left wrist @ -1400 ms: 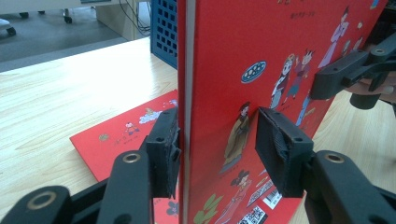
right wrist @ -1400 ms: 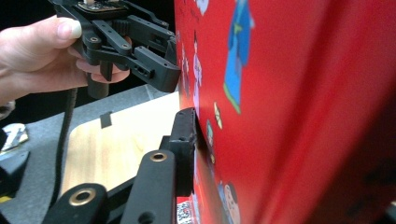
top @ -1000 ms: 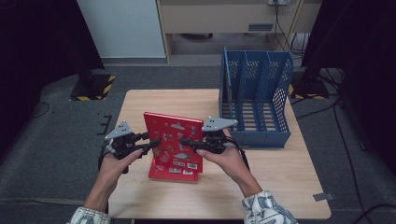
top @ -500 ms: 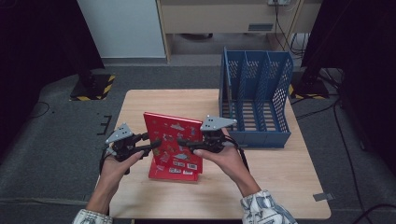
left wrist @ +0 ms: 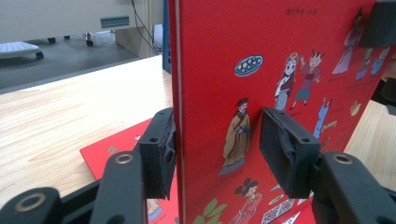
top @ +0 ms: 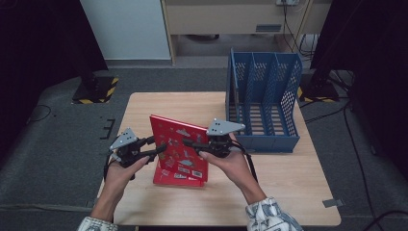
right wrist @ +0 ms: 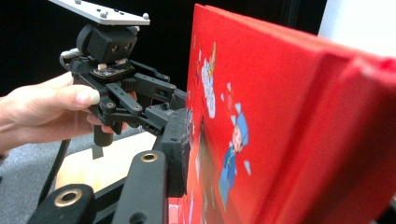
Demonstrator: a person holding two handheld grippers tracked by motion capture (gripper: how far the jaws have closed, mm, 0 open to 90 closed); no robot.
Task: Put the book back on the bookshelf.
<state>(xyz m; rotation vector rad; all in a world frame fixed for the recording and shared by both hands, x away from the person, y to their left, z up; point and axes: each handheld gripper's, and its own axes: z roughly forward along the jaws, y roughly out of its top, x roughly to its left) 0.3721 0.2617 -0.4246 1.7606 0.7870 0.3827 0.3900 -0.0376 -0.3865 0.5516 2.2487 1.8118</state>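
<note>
Grippers flank a red picture book (top: 179, 144) stood upright on a wooden table (top: 288, 178), its cover printed with cartoon figures in robes. The left gripper (top: 161, 148) straddles the book's near edge: in the left gripper view one pad (left wrist: 161, 151) lies against the back of the cover, while the other pad (left wrist: 285, 149) stands clear of the printed face, so the jaws are part open and have been easing wider. The right gripper (top: 185, 143) reaches in from the opposite side; its jaws have just been closing with the book between them, one pad (right wrist: 180, 149) at the cover, though whether it presses cannot be told. A second red book (top: 180, 174) lies flat beneath. A blue file rack (top: 262, 103) stands well apart, at the table's far right.
</note>
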